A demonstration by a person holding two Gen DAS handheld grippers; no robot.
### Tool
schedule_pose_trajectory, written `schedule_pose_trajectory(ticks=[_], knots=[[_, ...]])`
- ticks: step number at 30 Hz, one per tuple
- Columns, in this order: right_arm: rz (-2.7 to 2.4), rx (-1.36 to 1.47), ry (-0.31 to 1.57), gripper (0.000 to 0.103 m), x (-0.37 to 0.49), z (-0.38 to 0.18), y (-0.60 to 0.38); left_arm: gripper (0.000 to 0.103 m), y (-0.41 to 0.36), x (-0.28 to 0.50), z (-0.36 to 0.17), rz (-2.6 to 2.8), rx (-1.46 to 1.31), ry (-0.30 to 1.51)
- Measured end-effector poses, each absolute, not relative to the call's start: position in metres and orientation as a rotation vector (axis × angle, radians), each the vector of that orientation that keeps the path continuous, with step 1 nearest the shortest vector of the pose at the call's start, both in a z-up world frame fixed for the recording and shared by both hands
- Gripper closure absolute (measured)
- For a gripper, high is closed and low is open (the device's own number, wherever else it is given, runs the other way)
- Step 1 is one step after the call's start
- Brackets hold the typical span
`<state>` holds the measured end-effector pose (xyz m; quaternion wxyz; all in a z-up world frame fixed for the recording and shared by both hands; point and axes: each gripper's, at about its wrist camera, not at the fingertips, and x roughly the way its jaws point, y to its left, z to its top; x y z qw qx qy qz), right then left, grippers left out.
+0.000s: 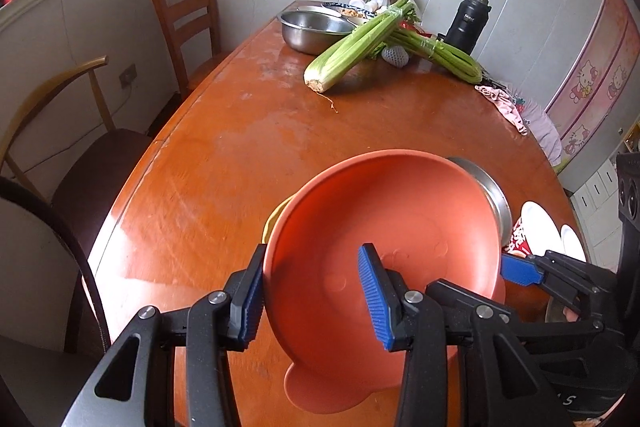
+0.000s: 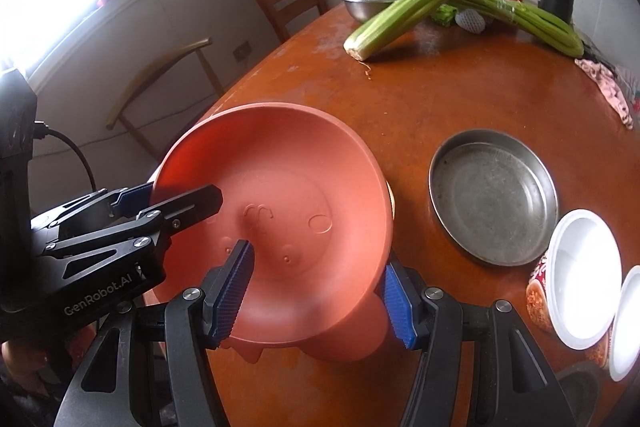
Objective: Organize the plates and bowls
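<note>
An orange plastic bowl (image 1: 384,227) with a moulded pig face (image 2: 280,211) is held tilted over the wooden table (image 1: 224,163) by both grippers. My left gripper (image 1: 316,297) is shut on its left wall, one pad outside and one inside. My right gripper (image 2: 316,301) is shut on the bowl's right wall in the same way. Each gripper shows in the other's view: the right gripper (image 1: 520,271) and the left gripper (image 2: 160,199). A yellow edge (image 1: 272,223) peeks out from under the bowl. A shallow metal plate (image 2: 492,203) lies to the right, and white bowls (image 2: 580,279) with a red pattern lie beyond it.
Celery bunches (image 1: 352,51) lie across the far end of the table, by a steel basin (image 1: 312,29), a black flask (image 1: 466,23) and a pink cloth (image 1: 504,103). Chairs (image 1: 184,23) stand along the left side.
</note>
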<state>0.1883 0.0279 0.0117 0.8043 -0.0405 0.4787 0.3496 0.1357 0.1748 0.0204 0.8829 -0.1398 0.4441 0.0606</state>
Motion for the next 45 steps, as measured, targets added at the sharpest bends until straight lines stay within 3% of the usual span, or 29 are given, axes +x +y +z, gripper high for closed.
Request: schedule_pose_trajectory(ticks=[45], knots=[[0.587, -0.26, 1.067, 0.039, 0.213, -0.031, 0.064, 0.059, 0.198, 0.182, -0.039, 0.135, -0.283, 1.025]])
